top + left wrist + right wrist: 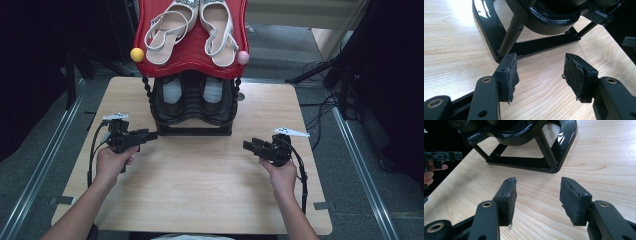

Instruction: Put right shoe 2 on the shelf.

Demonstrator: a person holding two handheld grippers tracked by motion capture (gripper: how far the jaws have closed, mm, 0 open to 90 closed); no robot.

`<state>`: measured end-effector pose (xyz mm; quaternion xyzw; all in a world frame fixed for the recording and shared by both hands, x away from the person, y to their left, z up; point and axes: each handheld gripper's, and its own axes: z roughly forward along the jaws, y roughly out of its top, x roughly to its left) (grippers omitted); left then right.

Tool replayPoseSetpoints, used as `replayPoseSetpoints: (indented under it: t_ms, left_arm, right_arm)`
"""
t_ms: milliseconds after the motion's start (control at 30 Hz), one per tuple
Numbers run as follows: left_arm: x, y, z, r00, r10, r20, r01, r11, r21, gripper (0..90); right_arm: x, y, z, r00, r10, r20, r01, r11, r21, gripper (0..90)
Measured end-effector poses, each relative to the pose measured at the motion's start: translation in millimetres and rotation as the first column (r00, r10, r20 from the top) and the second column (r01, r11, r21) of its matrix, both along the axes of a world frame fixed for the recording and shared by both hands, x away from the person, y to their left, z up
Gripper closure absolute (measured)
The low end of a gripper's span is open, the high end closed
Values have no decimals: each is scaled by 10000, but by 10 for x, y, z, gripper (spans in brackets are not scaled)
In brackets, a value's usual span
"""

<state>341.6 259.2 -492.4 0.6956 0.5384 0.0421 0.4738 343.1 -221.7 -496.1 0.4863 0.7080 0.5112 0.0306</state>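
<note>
A two-tier shoe rack (192, 55) stands at the back of the wooden table (200, 175). Its red top shelf carries a pair of pale strappy sandals (192, 27). On the black lower shelf sits a pair of dark shoes (192, 95) with light insoles. My left gripper (150, 134) hovers by the rack's front left corner, pointing right. In the left gripper view it (541, 60) stands open with nothing between the pads, and the rack's black base (541, 45) is just ahead. My right gripper (248, 145), pointing left, is also open and empty (538, 181), facing the base (524, 161).
A yellow ball (137, 54) and a pink ball (243, 57) cap the red shelf's front corners. Bare wood lies between both grippers and the near table edge. Cables and dark stands sit on the floor at the right. The left gripper (441, 156) shows far off in the right gripper view.
</note>
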Motion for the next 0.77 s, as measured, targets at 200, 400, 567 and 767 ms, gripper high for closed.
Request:
replayPoseSetpoints:
  t_ms: [200,400,567,767]
  left_arm:
    - [5,-14,-9,10000,-56,-41,56,10000,23,436]
    - [12,-49,-25,9995,-251,-165,255,9994,228,408]
    - [9,-115,-39,9995,-256,-174,265,9980,577,374]
    - [11,-178,-57,9995,-247,-202,260,9976,646,309]
  right_arm:
    - [2,-7,3,10000,9,11,-9,10000,-50,481]
    - [7,0,-1,10000,33,4,-33,9999,-157,470]
    - [10,7,-7,9999,133,41,-132,9996,-269,449]
    - [17,32,-29,9991,147,406,-111,9962,-862,344]
